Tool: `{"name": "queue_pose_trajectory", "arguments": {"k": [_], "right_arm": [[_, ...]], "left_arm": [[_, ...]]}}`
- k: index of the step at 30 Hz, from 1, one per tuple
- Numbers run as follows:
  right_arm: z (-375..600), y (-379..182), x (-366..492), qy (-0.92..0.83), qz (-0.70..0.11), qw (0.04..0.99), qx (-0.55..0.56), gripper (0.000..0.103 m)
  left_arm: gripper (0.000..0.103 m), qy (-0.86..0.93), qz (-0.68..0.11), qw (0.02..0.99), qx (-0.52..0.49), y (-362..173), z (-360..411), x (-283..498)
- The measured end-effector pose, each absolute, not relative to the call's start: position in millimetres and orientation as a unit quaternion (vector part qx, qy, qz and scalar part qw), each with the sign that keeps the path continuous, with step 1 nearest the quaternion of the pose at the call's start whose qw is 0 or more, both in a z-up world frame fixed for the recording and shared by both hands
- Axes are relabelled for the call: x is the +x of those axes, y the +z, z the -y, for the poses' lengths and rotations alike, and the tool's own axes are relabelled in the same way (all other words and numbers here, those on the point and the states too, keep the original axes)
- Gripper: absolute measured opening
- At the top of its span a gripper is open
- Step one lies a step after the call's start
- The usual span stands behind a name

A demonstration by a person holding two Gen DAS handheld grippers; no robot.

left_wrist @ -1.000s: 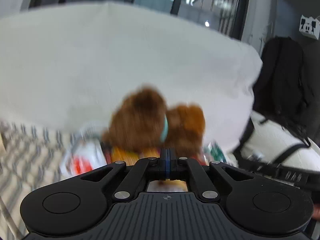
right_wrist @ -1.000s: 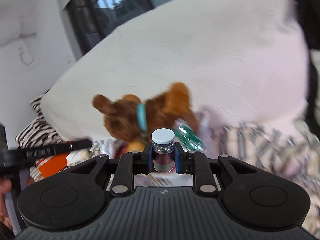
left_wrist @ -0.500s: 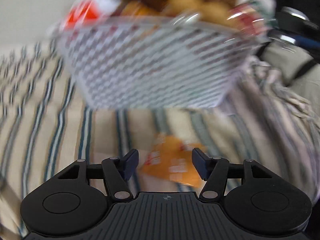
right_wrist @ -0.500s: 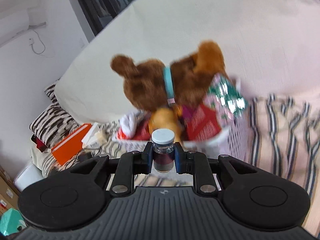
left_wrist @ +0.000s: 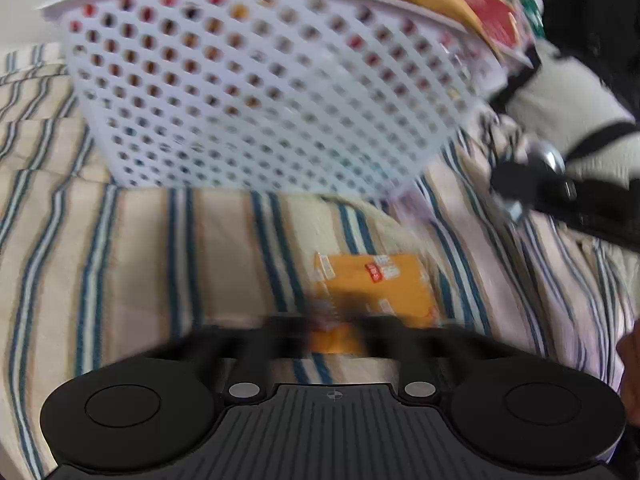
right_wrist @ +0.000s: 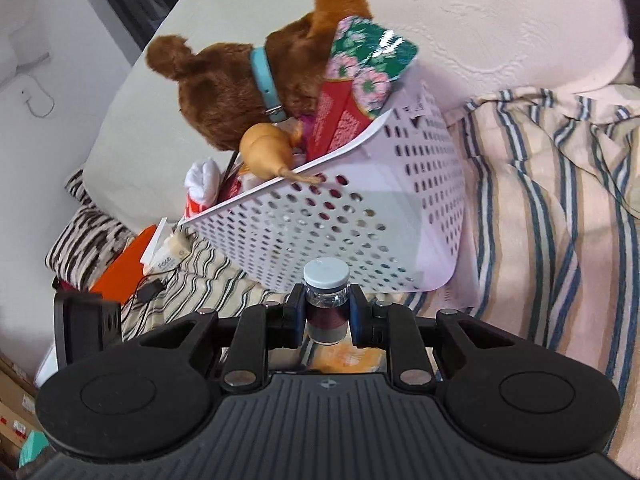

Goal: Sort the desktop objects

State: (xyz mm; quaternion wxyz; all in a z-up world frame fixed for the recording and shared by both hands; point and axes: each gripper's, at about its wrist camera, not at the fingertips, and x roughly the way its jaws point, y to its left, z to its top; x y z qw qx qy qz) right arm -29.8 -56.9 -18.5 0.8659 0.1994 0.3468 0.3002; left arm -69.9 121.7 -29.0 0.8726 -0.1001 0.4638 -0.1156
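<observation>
- The striped cream-and-blue bedspread (left_wrist: pixel 120 248) covers the bed and carries everything; a large white cushion (right_wrist: pixel 500 12) rises behind it.
- The white perforated plastic basket (left_wrist: pixel 260 92) stands on the bedspread, already heaped: a brown plush dog with a blue collar (right_wrist: pixel 224 80), a floral green-and-pink packet (right_wrist: pixel 368 56), a red packet (right_wrist: pixel 336 116) and a tan gourd-shaped toy (right_wrist: pixel 268 150) rise above its rim.
- What has changed: a second ago the left wrist view looked across at the plush dog from high up; now it looks down at the bedspread in front of the basket. Half a second ago its jaws stood wide around the flat orange snack packet (left_wrist: pixel 376 284); now they have snapped together on it. That reads as the pick of the next item to sort.
- The left gripper (left_wrist: pixel 334 330) is blurred by motion, its fingers drawn in on the near edge of the orange packet, which lies flat on the bedspread just before the basket's wall. Whether the thin packet is really pinched I cannot confirm through the blur.
- The right gripper (right_wrist: pixel 325 316) is only slightly parted, clamped on the small glass vial with a pale grey cap and dark red contents (right_wrist: pixel 325 300), upright, in front of the basket and lower against it than a second ago.
</observation>
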Motion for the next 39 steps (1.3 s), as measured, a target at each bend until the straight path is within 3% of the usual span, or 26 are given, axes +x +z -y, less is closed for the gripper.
{"name": "queue_pose_trajectory", "arguments": {"k": [3,13,24,27,28,29,32,33,34,36,39], "right_arm": [[61.6,-16.2,-32.6,0.299,-0.342,0.867,0.205,0.024],[77.5,-10.2,-41.0,0.292,-0.331,0.871,0.213,0.025],[81.6,0.4,-45.7,0.296,-0.320,0.874,0.212,0.026],[80.5,3.0,-46.5,0.299,-0.320,0.875,0.206,0.026],[80.0,1.9,-46.3,0.298,-0.321,0.876,0.203,0.026],[80.4,-0.2,-46.1,0.295,-0.322,0.877,0.201,0.026],[78.6,-11.9,-42.8,0.294,-0.340,0.874,0.185,0.030],[76.7,-17.0,-42.6,0.298,-0.346,0.873,0.172,0.038],[73.8,-22.2,-42.4,0.301,-0.352,0.873,0.153,0.049],[65.5,-31.7,-42.0,0.304,-0.359,0.877,0.101,0.060],[54.1,-39.2,-37.6,0.286,-0.342,0.895,0.031,0.060]], "left_arm": [[0.000,-0.106,-0.452,0.882,-0.084,-27.2,-113.4,-76.7],[0.000,-0.110,-0.433,0.878,-0.171,-23.6,-130.8,-74.5],[0.000,-0.103,-0.384,0.904,-0.158,18.4,-140.7,-96.1],[0.000,-0.108,-0.401,0.899,-0.137,21.6,-138.2,-95.7],[0.007,-0.113,-0.410,0.896,-0.129,18.1,-136.6,-94.5],[0.025,-0.122,-0.422,0.889,-0.129,13.5,-135.3,-92.4],[0.040,-0.121,-0.449,0.873,-0.147,-6.2,-134.0,-83.8],[0.045,-0.120,-0.454,0.870,-0.149,-10.9,-133.0,-81.3],[0.056,-0.115,-0.459,0.868,-0.151,-15.9,-131.9,-78.5],[0.061,-0.111,-0.464,0.864,-0.160,-24.9,-130.5,-74.3],[0.067,-0.113,-0.458,0.864,-0.176,-31.3,-130.1,-71.4]]}}
